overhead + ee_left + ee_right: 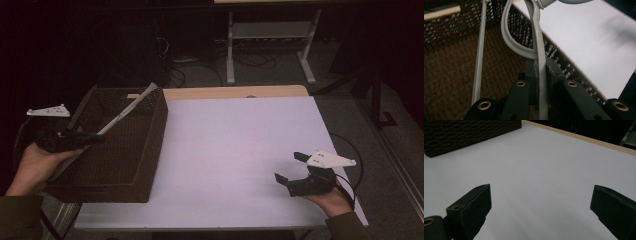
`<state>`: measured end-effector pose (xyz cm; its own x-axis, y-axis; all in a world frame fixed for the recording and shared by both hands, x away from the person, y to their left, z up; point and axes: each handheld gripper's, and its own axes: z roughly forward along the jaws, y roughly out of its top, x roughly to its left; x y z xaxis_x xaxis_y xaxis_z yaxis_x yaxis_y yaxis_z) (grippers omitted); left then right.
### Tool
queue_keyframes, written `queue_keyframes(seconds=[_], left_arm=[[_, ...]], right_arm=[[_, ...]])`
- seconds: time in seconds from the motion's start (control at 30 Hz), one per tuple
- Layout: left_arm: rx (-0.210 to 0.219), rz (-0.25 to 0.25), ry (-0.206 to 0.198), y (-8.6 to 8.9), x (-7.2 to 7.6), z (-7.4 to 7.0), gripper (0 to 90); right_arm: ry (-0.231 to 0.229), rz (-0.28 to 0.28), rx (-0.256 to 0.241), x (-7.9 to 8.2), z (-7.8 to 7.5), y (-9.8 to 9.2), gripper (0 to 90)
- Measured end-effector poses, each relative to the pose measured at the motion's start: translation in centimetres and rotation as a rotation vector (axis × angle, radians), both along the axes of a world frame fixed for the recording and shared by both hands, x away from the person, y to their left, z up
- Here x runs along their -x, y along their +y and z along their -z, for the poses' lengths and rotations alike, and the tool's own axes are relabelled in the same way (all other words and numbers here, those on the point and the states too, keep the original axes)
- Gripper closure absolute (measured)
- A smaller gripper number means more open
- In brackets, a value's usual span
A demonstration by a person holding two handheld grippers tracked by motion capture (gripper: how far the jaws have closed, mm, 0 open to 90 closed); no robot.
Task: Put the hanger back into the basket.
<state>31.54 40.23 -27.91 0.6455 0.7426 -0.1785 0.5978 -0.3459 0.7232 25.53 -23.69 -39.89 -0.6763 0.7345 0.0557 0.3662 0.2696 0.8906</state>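
Over the one brown wicker basket (131, 165), the left gripper (95, 137) is clamped on a single pair of grey tongs (131, 108); the right gripper (292, 167) hovers above the white table (235, 140), jaws apart

No legible text, label, brand, number or sign found. Checked on all surfaces in every view.

The grey tongs (537, 50) sit pinched between the left gripper's (540, 72) fingers (554, 72), pointing up over the brown basket (150, 130).
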Motion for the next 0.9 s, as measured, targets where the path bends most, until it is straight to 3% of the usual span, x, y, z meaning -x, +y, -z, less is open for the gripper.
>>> queue_keyframes(seconds=[0.23, 0.7, 0.73, 0.8, 0.9], left_arm=[[-0.015, 0.006, 0.028, 0.4, 0.1, 0.7, 82.1], [-0.049, 0.025, 0.055, 0.2, -1.4, 2.3, 81.5], [-0.055, 0.025, 0.05, 0.3, -1.4, 2.5, 80.1], [-0.05, 0.002, 0.03, 0.5, -1.4, 2.6, 65.8], [-0.036, -0.009, 0.015, 0.9, -1.4, 2.5, 56.0]], right_arm=[[0.004, 0.003, 0.004, -0.1, 0.1, 0.0, 3.0], [0.004, 0.008, 0.002, -0.1, 0.1, -0.2, 3.1], [0.016, 0.01, -0.001, 0.0, 0.1, -0.2, 3.1], [0.003, 0.008, 0.003, -0.1, 0.1, -0.2, 3.1], [0.006, 0.009, -0.002, 0.0, 0.0, -0.2, 3.1]])
